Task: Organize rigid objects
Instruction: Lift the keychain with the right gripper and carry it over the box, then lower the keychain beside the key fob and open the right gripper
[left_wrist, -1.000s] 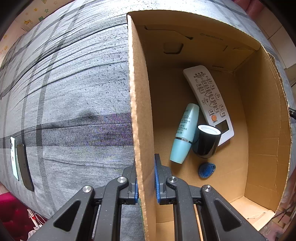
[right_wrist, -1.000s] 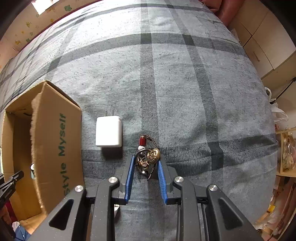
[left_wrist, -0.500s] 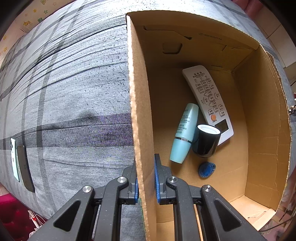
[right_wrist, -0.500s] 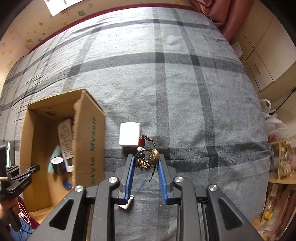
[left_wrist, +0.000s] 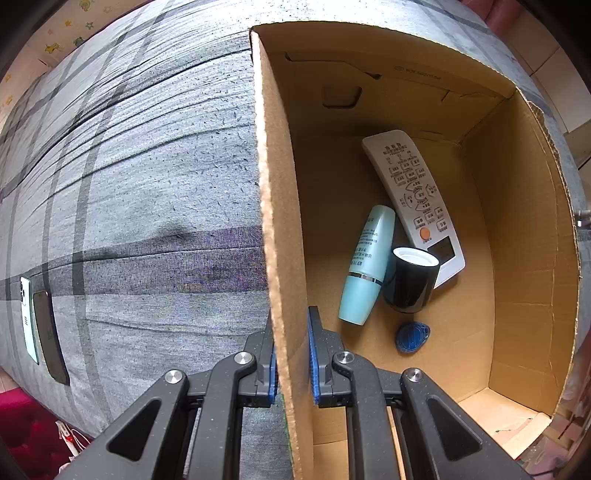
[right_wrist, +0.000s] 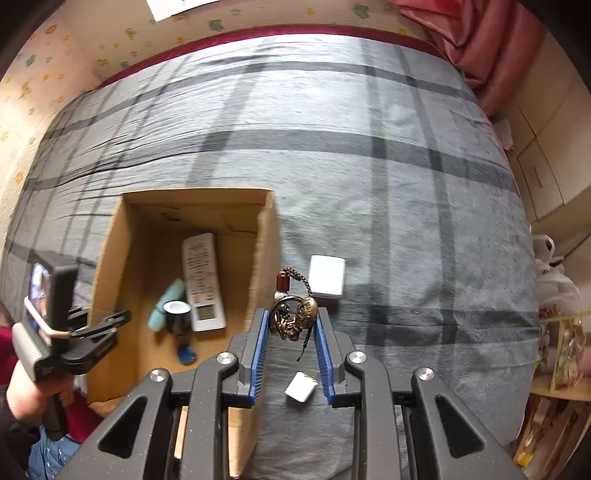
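Two grippers, both clamped.
The left gripper (left_wrist: 291, 350) pinches the cardboard box (left_wrist: 280, 206) wall at lower centre; the right gripper (right_wrist: 291, 325) grips a keychain (right_wrist: 293, 314), mid-frame.

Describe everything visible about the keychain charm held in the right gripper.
The keychain charm is a small cluster of brass-coloured metal: a ring, a rounded patterned pendant, dark beads, a braided cord ending in a red cylinder. It hangs between the blue pads of the right gripper, clamped, lifted off the grey checked bedspread, beside the cardboard box.
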